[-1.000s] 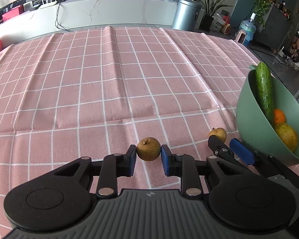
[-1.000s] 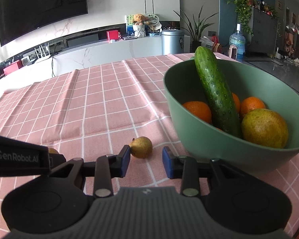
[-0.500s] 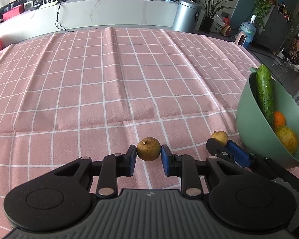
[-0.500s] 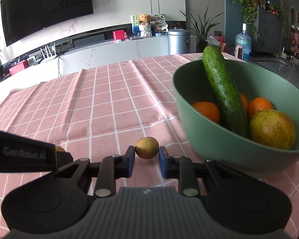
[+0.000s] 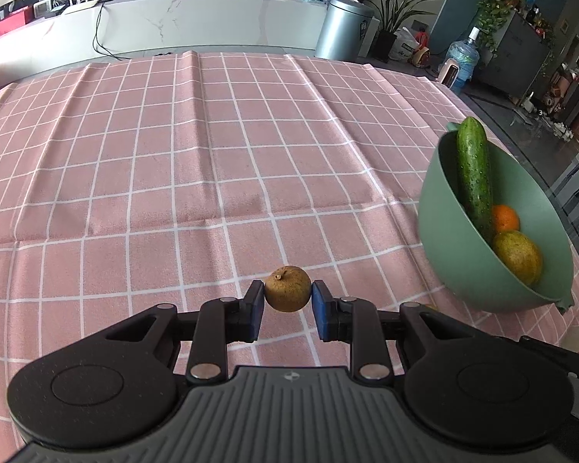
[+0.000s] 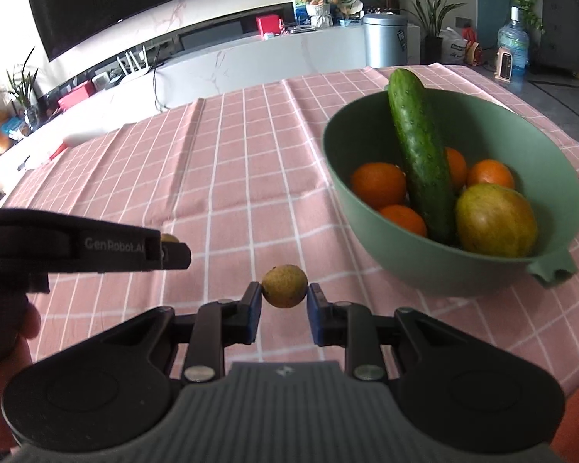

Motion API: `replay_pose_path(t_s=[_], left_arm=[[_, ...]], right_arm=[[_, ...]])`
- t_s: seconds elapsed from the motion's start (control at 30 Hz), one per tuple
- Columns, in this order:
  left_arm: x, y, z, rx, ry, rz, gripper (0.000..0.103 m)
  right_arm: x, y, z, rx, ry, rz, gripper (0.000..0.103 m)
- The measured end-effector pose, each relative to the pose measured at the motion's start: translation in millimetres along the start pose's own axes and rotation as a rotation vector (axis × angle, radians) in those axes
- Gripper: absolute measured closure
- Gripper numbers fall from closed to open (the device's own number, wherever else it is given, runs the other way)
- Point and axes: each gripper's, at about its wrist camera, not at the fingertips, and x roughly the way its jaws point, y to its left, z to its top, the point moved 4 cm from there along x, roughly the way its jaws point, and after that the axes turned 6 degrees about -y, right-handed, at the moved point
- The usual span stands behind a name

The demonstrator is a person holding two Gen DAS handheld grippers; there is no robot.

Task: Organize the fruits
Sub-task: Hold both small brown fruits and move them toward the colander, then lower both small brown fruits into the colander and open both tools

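Observation:
Each gripper holds a small round brown fruit above the pink checked tablecloth [image 5: 173, 162]. My left gripper [image 5: 287, 295] is shut on one brown fruit [image 5: 287, 288], its blue pads pressing both sides. My right gripper [image 6: 283, 293] is shut on a second brown fruit [image 6: 284, 285], lifted off the cloth. The green bowl [image 6: 540, 154] stands to the right, holding a cucumber [image 6: 419, 150], several oranges [image 6: 378, 185] and a yellow-green mango [image 6: 496, 220]. In the left wrist view the bowl [image 5: 455, 250] is at the right edge. The left gripper's body [image 6: 85, 245] shows at the left of the right wrist view.
A person's hand [image 6: 7, 351] holds the left gripper's handle at the lower left. Beyond the table's far edge stand a white counter [image 5: 212, 15], a metal bin [image 5: 341, 27], potted plants and a water bottle [image 5: 461, 61]. The tablecloth has creases.
The right gripper closed on the second brown fruit and lifted it off the cloth; it no longer shows in the left wrist view. The left gripper kept its fruit and stayed put.

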Motion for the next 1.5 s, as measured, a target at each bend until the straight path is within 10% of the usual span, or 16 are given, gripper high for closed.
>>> replay_pose_path(t_s=[1.5], left_arm=[[-24,-43,9,0.071,-0.011,-0.058,0.074]], right_arm=[[-40,-25,21,-0.012,-0.022,0.106,0.082]])
